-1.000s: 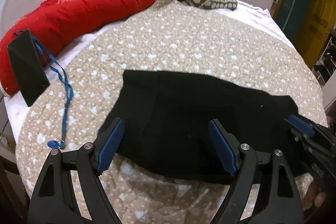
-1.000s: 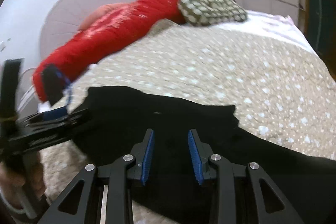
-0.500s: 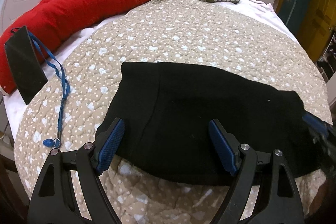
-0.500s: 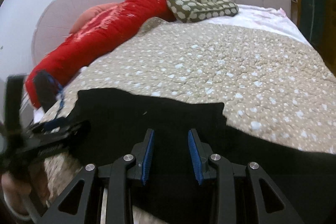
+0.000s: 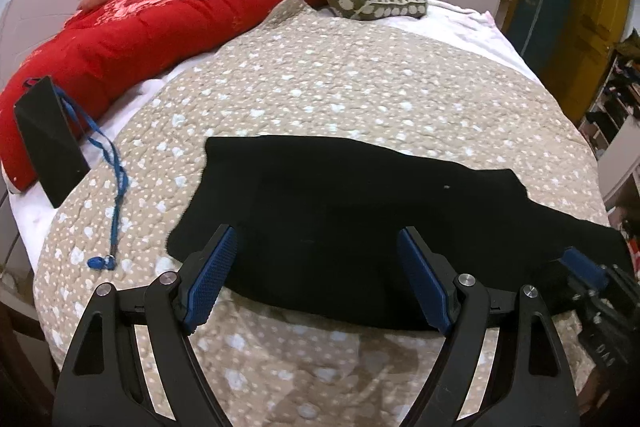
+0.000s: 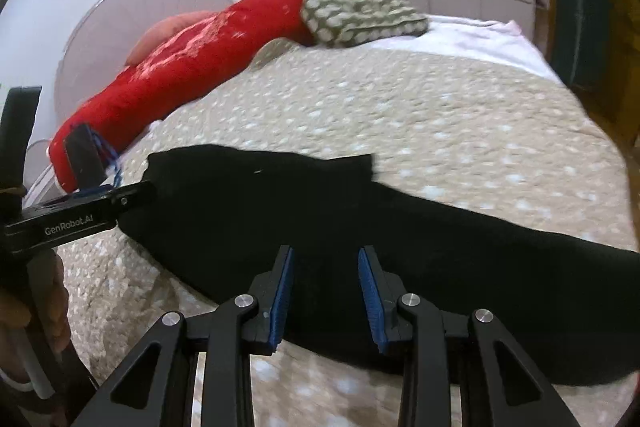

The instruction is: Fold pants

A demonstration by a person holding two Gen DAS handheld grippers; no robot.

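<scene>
The black knit pants (image 5: 352, 223) lie flat across the near part of the beige quilted bedspread with white spots (image 5: 360, 87), folded into a broad dark slab with one longer part running off to my right. My left gripper (image 5: 320, 283) hangs over the near left edge of the cloth, jaws spread wide with nothing between them. My right gripper (image 6: 326, 293) sits above the middle of the near hem, jaws parted to a narrower gap, also empty as far as I can see; whether its blue pads (image 6: 282, 291) touch the fabric I cannot tell.

The risk I see is in the grab. The fabric is thick and already doubled, so a shallow pinch may catch only the top layer, and lifting that would peel the fold apart. If my two grippers close at uneven depths along the hem, the next fold will come out skewed. The quilt is soft and puckered, so a deep bite could take the bedspread along with the cloth.

To my left a blue lanyard (image 5: 114, 195) trails from a black flat case (image 5: 50, 143) leaning on the red quilted bolster (image 5: 160, 11); a wide sweep could snag it.
</scene>
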